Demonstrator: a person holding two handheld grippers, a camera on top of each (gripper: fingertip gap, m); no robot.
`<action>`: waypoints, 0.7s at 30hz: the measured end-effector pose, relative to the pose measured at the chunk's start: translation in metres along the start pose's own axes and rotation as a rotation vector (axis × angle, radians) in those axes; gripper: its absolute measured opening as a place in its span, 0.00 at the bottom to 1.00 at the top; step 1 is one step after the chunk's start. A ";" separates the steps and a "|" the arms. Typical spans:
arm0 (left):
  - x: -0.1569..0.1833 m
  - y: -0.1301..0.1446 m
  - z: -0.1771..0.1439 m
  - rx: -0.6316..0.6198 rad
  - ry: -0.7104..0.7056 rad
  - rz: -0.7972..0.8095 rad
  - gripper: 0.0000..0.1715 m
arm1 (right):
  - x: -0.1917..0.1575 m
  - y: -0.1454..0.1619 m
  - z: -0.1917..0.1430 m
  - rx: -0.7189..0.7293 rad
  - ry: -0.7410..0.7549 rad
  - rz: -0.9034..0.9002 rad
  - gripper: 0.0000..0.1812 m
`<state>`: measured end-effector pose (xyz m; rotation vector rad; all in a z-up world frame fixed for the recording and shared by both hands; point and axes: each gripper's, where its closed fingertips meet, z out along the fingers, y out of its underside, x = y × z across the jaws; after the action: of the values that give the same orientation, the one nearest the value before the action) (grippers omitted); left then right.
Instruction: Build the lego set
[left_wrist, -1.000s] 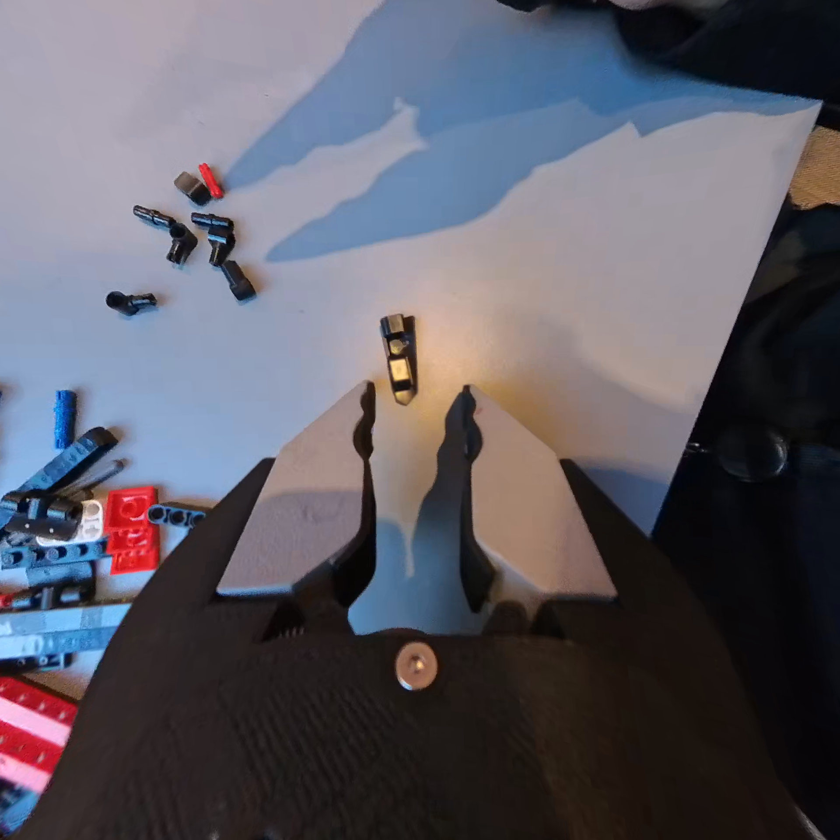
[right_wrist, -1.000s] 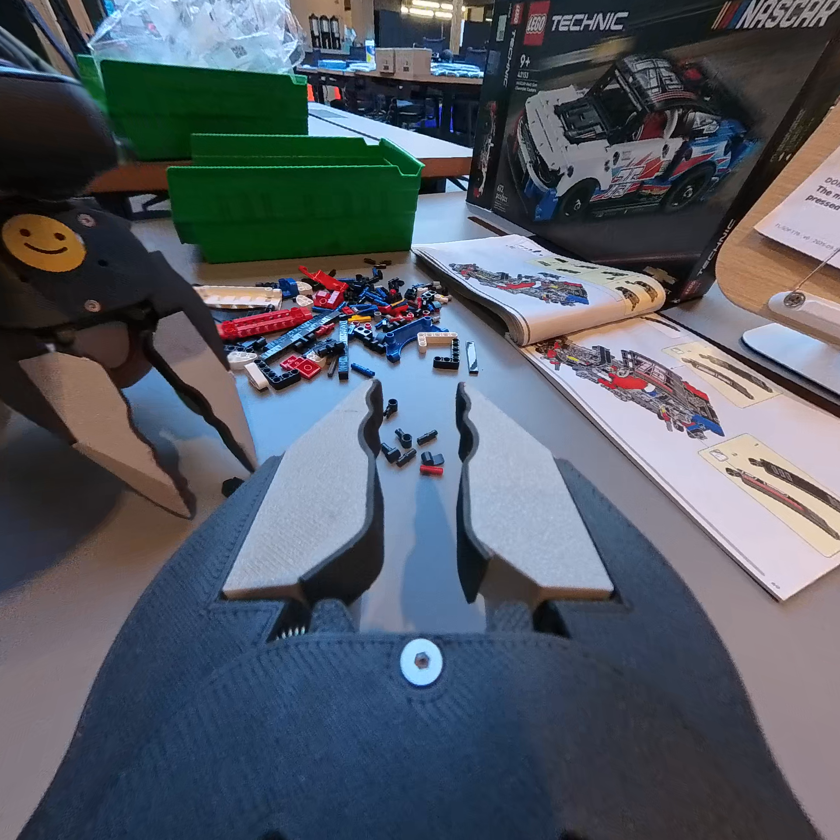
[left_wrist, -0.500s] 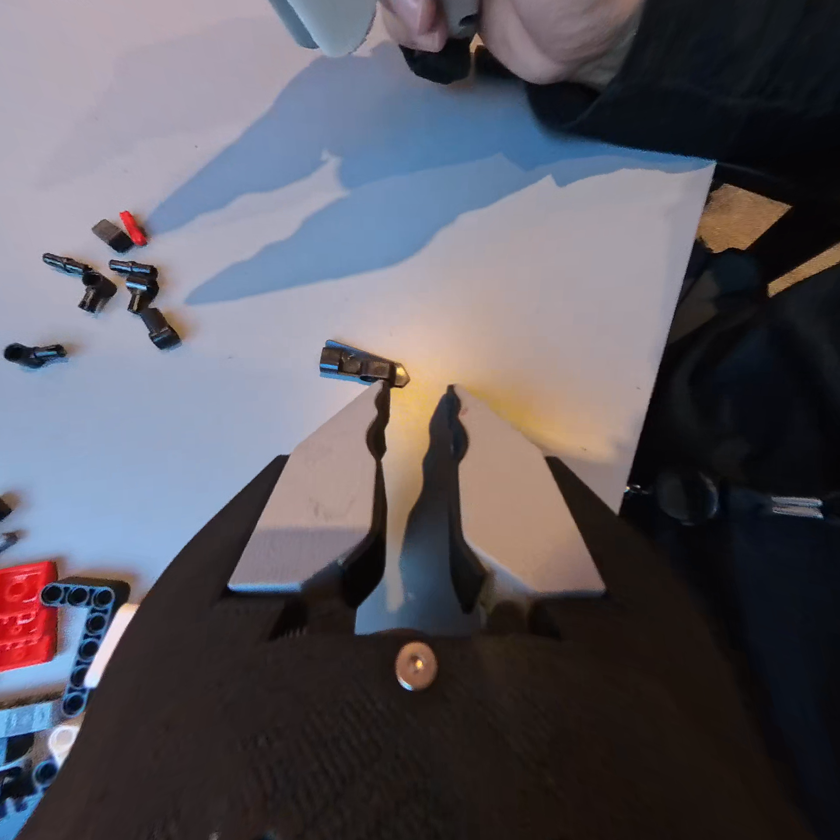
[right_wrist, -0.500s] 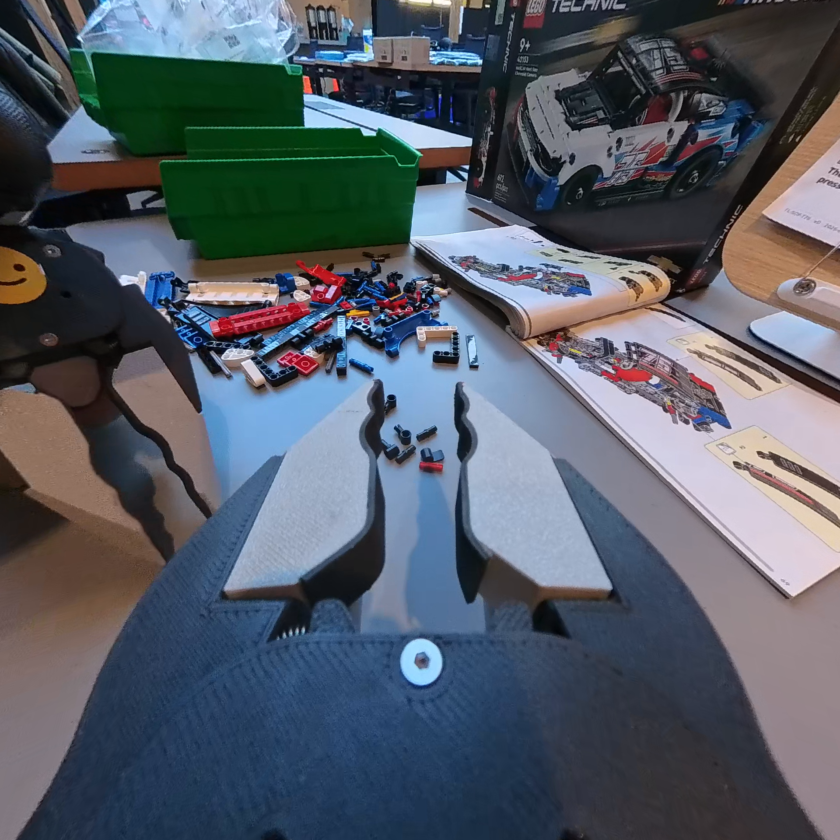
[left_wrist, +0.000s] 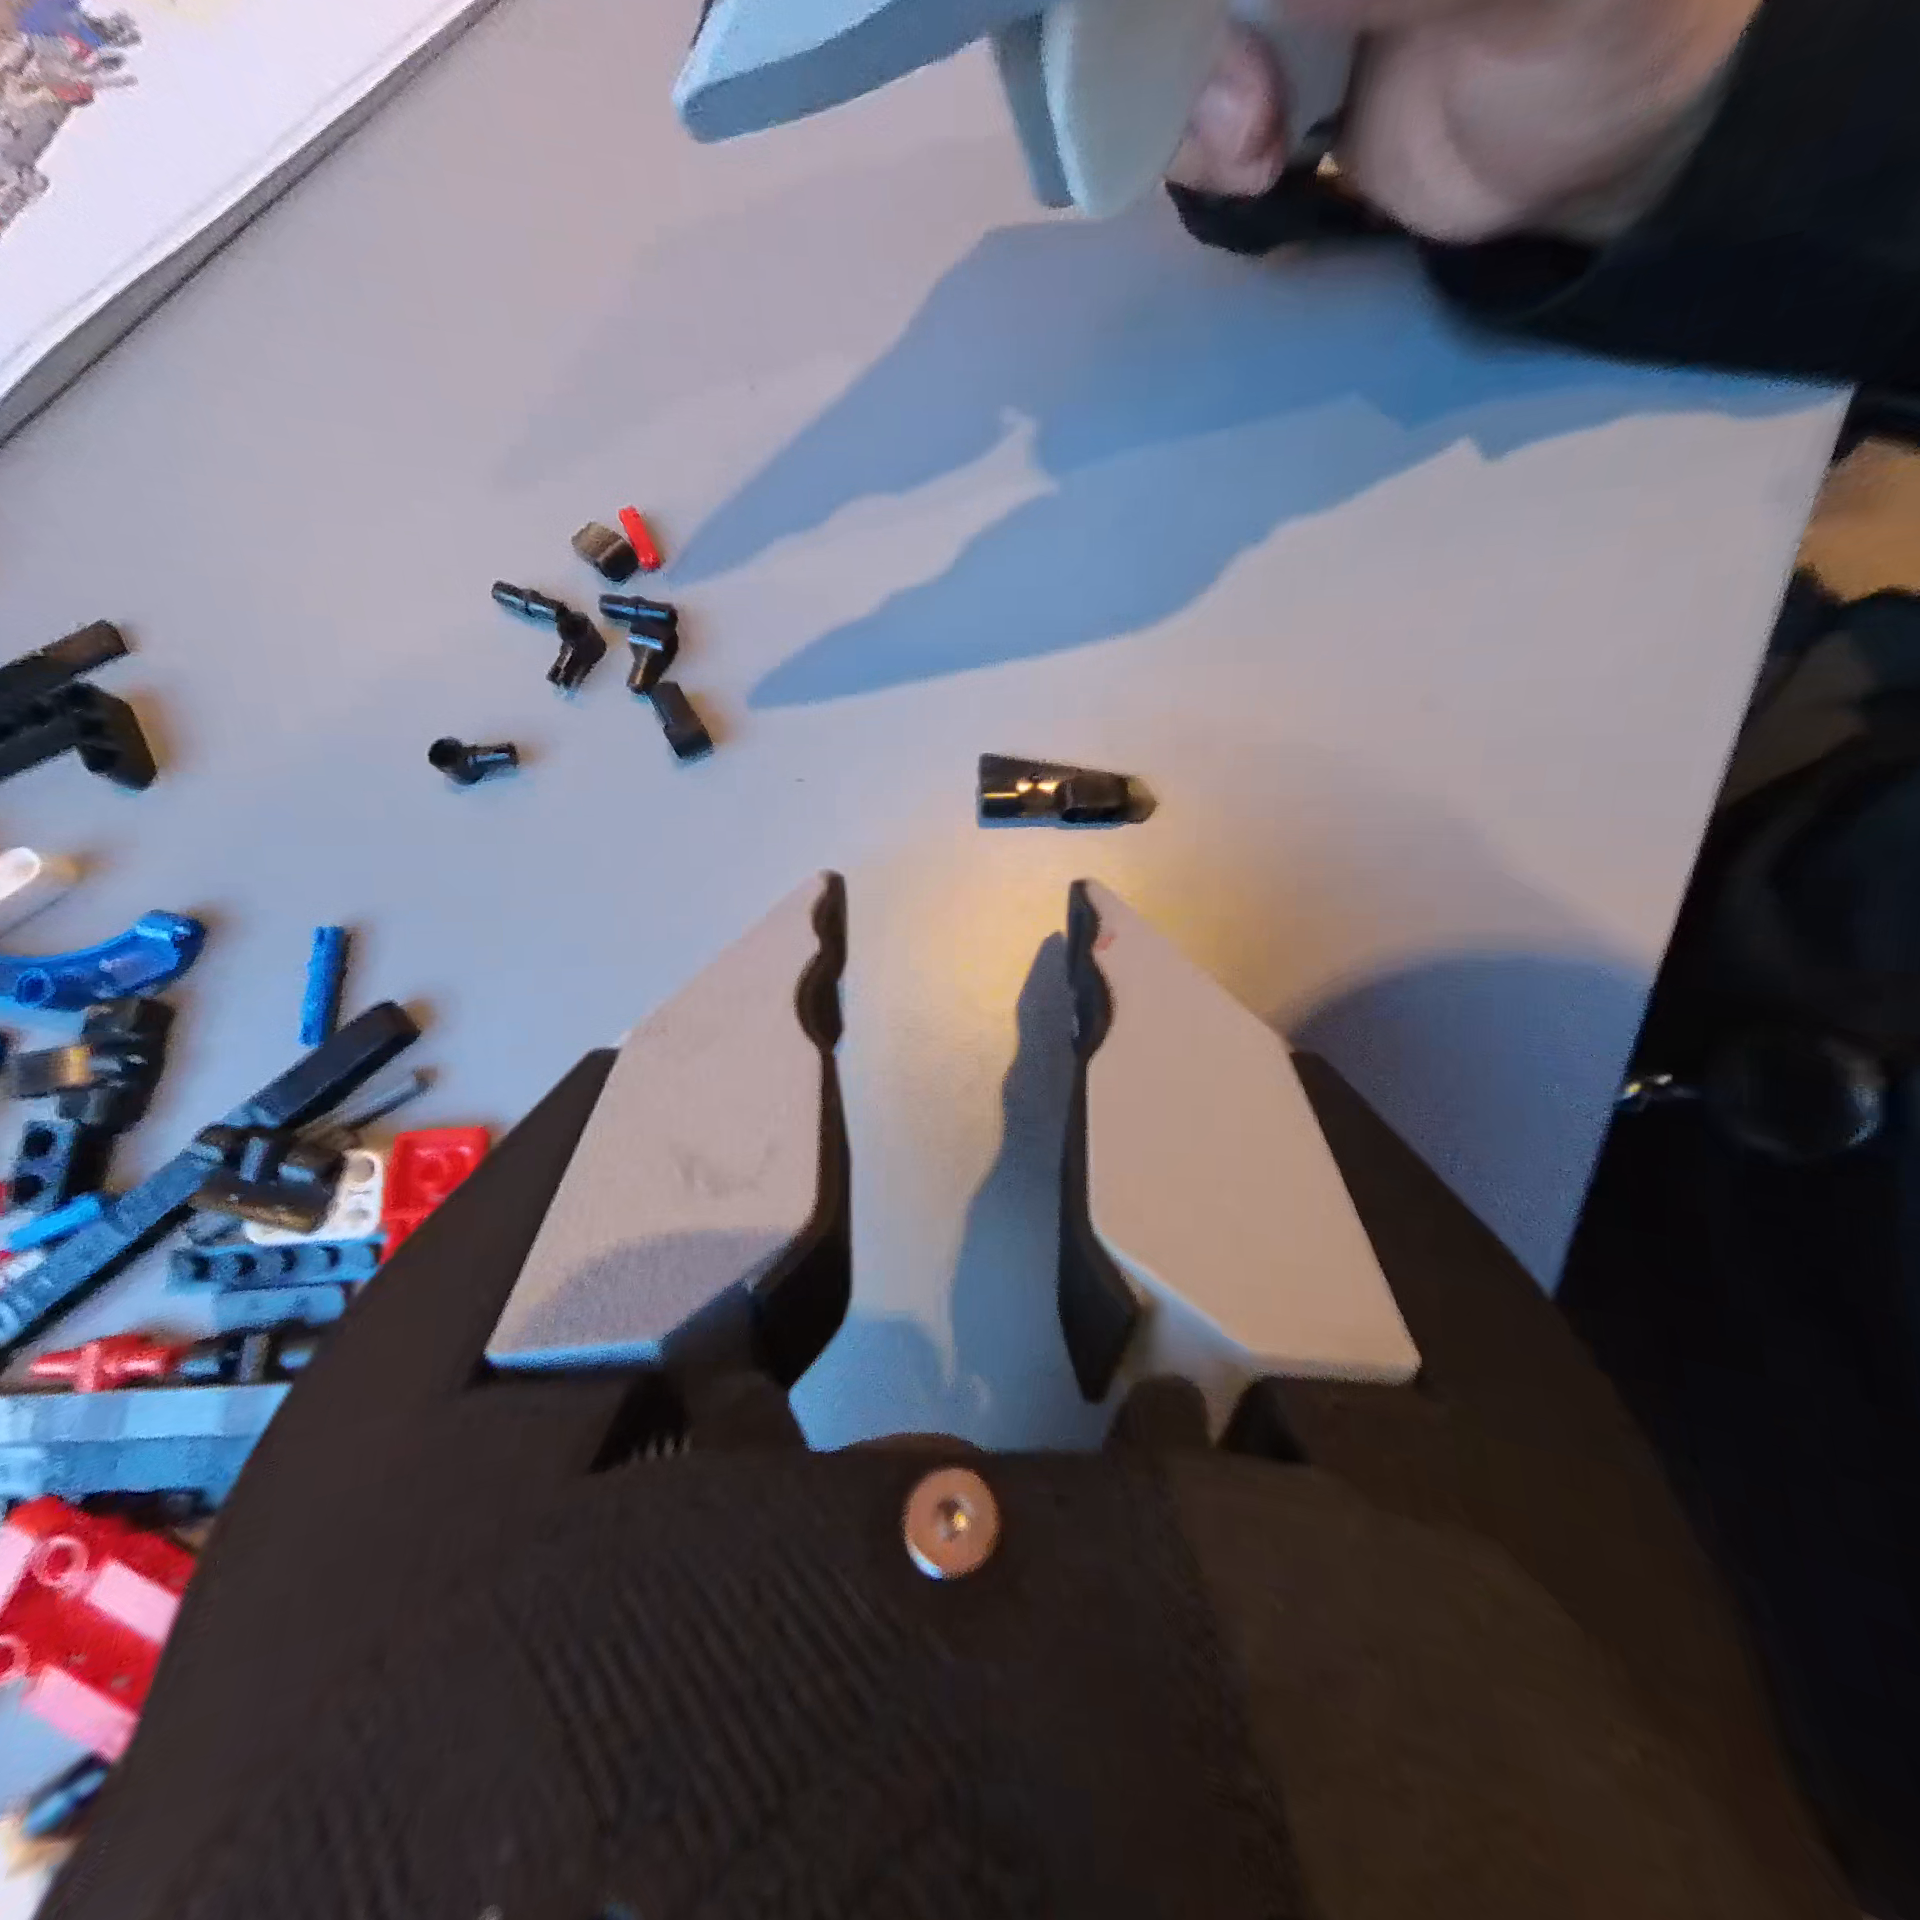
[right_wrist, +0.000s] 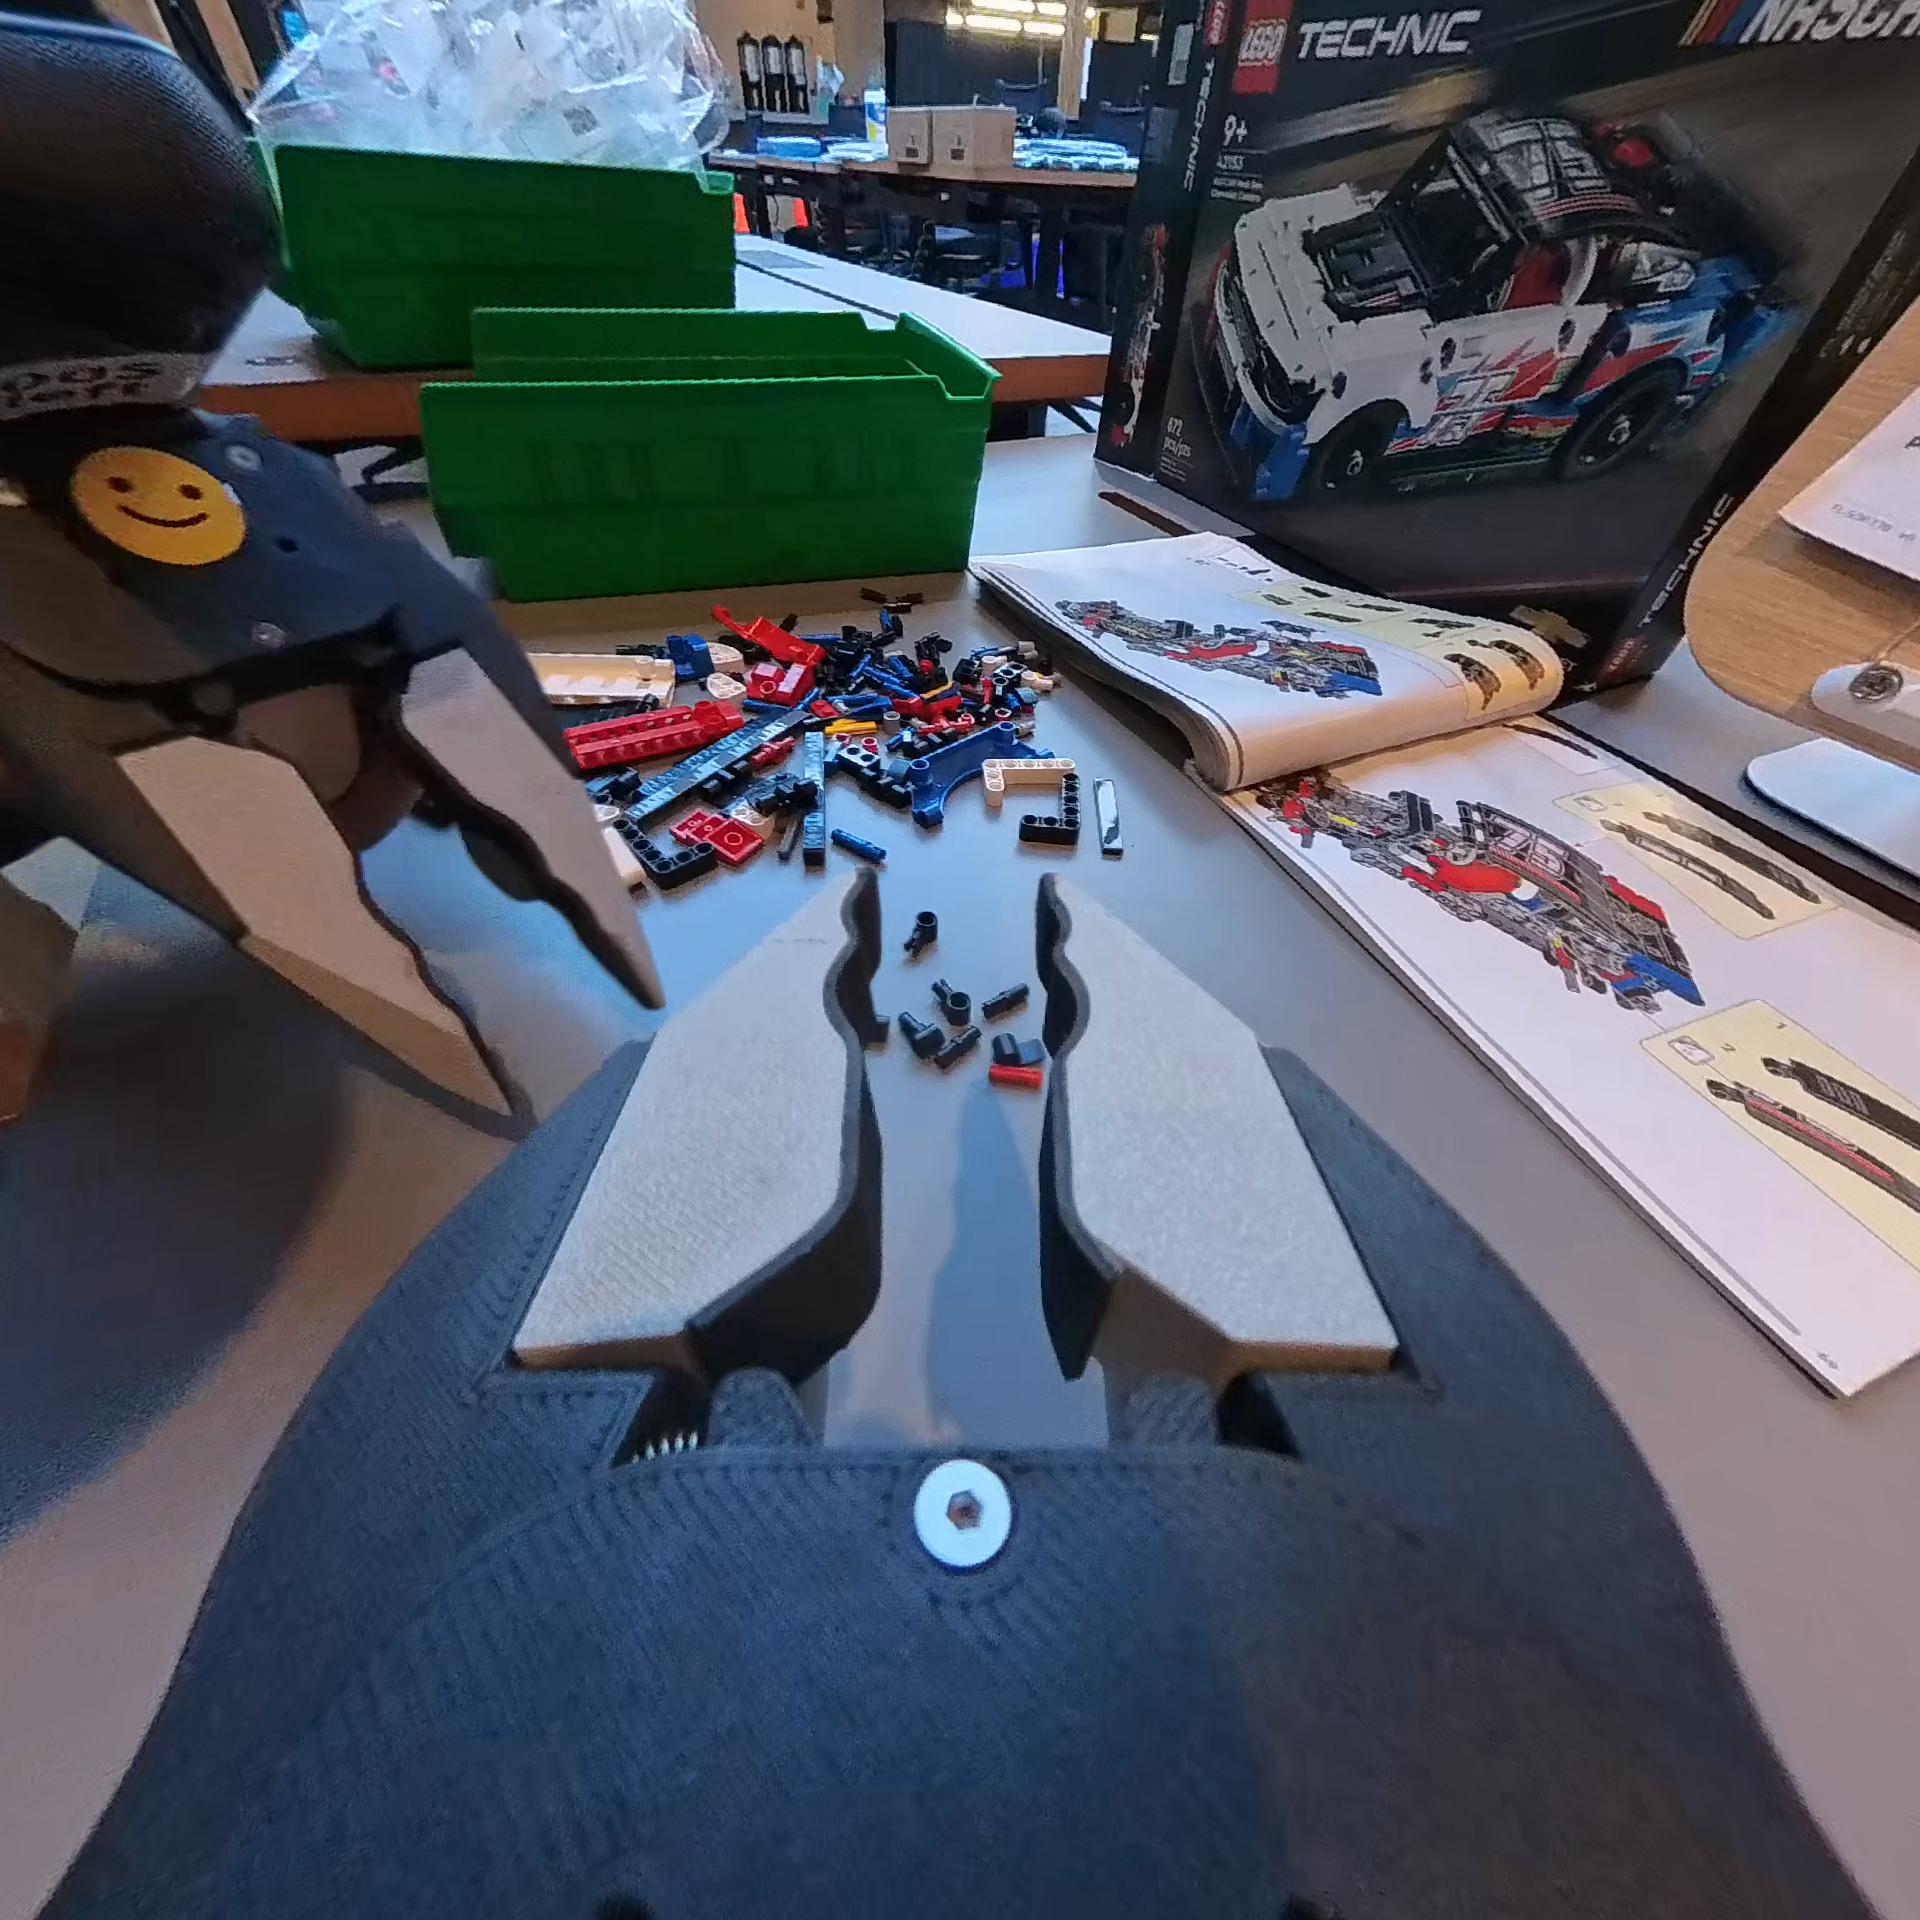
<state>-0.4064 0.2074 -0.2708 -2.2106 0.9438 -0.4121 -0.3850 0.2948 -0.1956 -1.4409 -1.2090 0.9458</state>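
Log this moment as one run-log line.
left gripper: open, empty | right gripper: open, empty | black piece: on table, just beyond left fingertips

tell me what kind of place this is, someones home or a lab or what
Probably a shared workshop or lab, not a home: stacked green bins on the grey table, rows of further worktables behind, and loose lego pieces beside an open instruction booklet.
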 end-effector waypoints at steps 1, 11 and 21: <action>-0.001 -0.001 0.001 0.001 -0.004 0.039 0.24 | -0.001 0.000 0.001 -0.003 -0.003 -0.004 0.15; -0.003 -0.003 0.014 -0.032 0.035 0.205 0.22 | -0.007 0.001 0.000 -0.005 -0.034 -0.002 0.15; -0.010 -0.002 0.018 0.062 -0.128 0.231 0.20 | -0.023 0.015 0.007 -0.086 -0.099 -0.058 0.15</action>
<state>-0.4027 0.2242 -0.2824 -2.0175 1.0858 -0.1875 -0.3931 0.2734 -0.2124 -1.4321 -1.3719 0.9441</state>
